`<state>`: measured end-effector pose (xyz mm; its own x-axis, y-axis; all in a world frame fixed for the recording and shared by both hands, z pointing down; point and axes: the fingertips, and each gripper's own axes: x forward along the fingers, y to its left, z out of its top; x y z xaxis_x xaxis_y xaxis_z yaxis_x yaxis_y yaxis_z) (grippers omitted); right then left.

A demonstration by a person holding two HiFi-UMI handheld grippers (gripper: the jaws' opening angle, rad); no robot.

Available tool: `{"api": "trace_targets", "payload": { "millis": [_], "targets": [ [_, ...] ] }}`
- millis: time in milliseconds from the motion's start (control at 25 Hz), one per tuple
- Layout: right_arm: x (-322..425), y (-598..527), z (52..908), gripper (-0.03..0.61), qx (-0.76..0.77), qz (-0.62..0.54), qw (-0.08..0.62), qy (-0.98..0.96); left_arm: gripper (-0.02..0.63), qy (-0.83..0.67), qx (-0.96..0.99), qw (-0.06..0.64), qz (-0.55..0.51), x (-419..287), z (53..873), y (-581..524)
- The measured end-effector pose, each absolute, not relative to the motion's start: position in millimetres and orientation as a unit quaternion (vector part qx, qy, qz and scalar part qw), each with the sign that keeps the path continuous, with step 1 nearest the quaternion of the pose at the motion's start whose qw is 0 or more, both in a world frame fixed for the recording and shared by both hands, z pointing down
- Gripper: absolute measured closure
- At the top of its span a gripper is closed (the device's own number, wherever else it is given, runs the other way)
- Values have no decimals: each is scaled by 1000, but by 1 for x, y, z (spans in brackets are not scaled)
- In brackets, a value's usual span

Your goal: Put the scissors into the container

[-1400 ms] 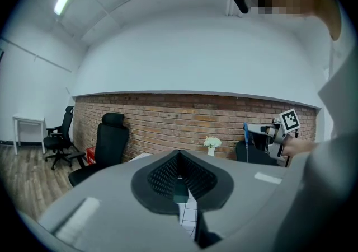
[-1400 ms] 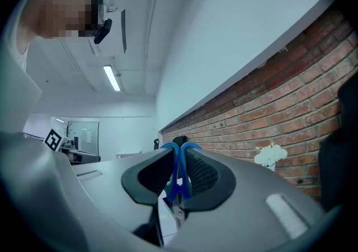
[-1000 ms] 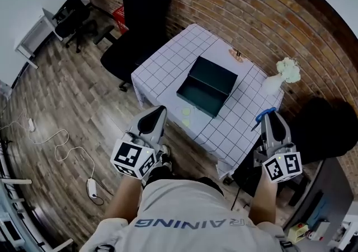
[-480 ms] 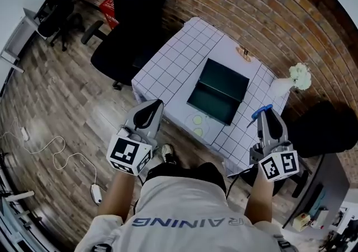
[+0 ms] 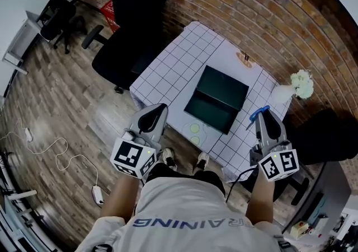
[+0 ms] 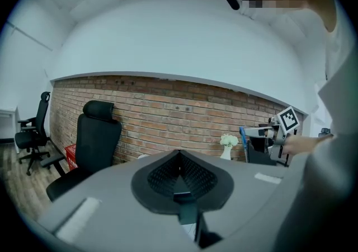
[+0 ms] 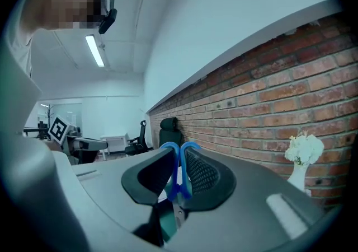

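The scissors point(image 5: 257, 115) have blue handles, and my right gripper point(image 5: 263, 113) is shut on them, held in the air over the table's near right corner. In the right gripper view the blue handle loops point(image 7: 180, 169) stand pinched between the jaws; the blades are hidden. The container point(image 5: 217, 98) is an open dark green box in the middle of the white grid tablecloth point(image 5: 173, 69), ahead and to the left of that gripper. My left gripper point(image 5: 156, 109) hangs shut and holds nothing, off the table's near left edge. Its jaws meet in the left gripper view point(image 6: 179, 153).
A white vase of flowers point(image 5: 301, 84) stands at the table's far right corner, and a small orange object point(image 5: 244, 56) lies at its back edge. A black office chair point(image 5: 131, 27) stands left of the table. A brick wall point(image 5: 268, 15) runs behind. Cables point(image 5: 56, 155) lie on the wooden floor.
The head view has shifted, so the table sits a little differently in frame and the person's feet now show. Both grippers keep their places and states, with the scissors still held.
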<state>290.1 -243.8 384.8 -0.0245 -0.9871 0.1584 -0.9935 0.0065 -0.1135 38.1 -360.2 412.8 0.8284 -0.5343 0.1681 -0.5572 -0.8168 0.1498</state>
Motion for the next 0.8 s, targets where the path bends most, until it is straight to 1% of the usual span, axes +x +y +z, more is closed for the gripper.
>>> {"api": "trace_targets", "payload": {
  "millis": [160, 240, 440, 600, 800],
  "targets": [
    [289, -263, 396, 488, 674, 100, 37, -731, 614, -291, 949, 100, 63, 51, 414, -357],
    [281, -275, 408, 488, 657, 108, 58, -744, 614, -294, 948, 103, 66, 54, 417, -354],
    [252, -309, 458, 488, 597, 128, 156, -776, 614, -317, 939, 115, 70, 45, 426, -354],
    [222, -327, 493, 488, 546, 108, 249, -793, 614, -331, 933, 119, 76, 35, 437, -353],
    [193, -351, 546, 488, 486, 125, 321, -803, 614, -359, 919, 136, 92, 17, 457, -347]
  ]
}}
